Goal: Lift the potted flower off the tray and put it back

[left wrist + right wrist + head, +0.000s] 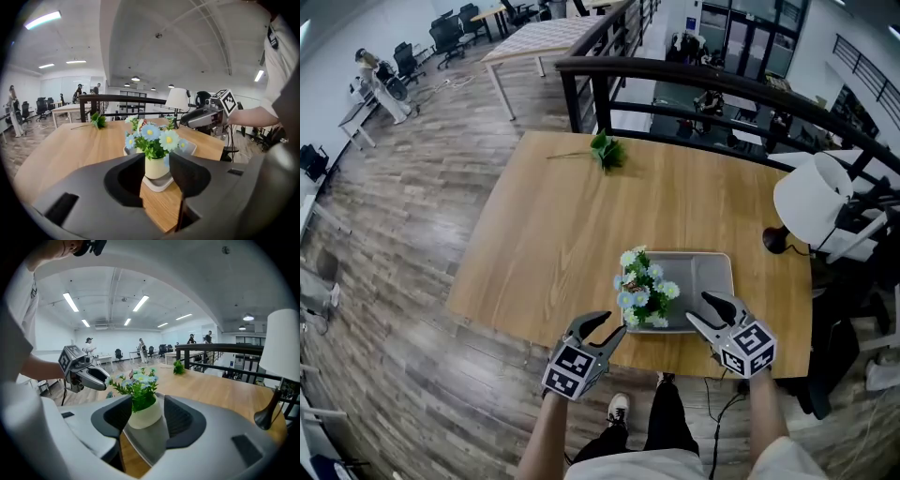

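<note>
A potted flower [643, 292] with blue and white blooms in a cream pot stands at the left end of a grey tray [708, 272], near the wooden table's front edge. My left gripper [612, 326] hovers open just in front and left of the pot. My right gripper [698, 309] hovers open over the tray's front edge, right of the pot. Neither touches the plant. In the left gripper view the pot [156, 168] shows beyond the gap of the left gripper [157, 174]. In the right gripper view the pot [142, 416] shows beyond the parted jaws of the right gripper [146, 420].
A loose green sprig [607, 150] lies at the table's far side. A white-shaded lamp [811, 199] stands at the right edge. A dark railing [675, 75] runs behind the table. The person's shoe [618, 409] is on the floor below the front edge.
</note>
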The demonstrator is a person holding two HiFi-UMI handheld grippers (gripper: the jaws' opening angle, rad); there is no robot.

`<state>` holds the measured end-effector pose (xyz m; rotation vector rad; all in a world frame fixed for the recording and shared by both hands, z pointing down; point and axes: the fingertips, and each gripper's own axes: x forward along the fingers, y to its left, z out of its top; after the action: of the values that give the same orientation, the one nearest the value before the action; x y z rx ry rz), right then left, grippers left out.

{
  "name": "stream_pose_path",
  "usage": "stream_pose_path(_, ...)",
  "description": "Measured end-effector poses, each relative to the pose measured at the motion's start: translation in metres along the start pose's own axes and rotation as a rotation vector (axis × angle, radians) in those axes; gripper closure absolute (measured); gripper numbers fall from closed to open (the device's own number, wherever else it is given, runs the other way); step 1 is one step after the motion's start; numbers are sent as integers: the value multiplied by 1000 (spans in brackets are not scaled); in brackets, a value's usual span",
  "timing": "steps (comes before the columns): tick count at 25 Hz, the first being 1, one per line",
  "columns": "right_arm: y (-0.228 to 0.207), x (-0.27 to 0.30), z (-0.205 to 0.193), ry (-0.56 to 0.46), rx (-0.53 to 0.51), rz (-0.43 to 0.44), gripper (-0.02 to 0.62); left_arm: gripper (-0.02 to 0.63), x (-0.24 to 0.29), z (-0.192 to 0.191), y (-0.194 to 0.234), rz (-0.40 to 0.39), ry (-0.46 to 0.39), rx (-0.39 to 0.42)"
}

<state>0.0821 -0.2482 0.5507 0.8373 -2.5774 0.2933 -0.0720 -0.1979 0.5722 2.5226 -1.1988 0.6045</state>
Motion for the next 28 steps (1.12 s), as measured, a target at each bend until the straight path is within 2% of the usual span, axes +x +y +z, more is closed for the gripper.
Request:
stream_pose_path(8, -7, 43, -33, 83, -24, 121, 354, 385, 25, -36, 2, -38, 61, -35)
stream_pose_path(14, -10, 69, -46, 134, -56, 212, 347, 319, 38, -53, 3, -47, 67, -53)
stream_pose_path(21, -10, 90, -56, 135, -70, 340, 301, 291, 53, -64, 3, -77, 76, -17)
stream_pose_path(28, -2, 100, -57, 131, -83, 519, 276, 284, 59, -65, 4, -111, 65, 12)
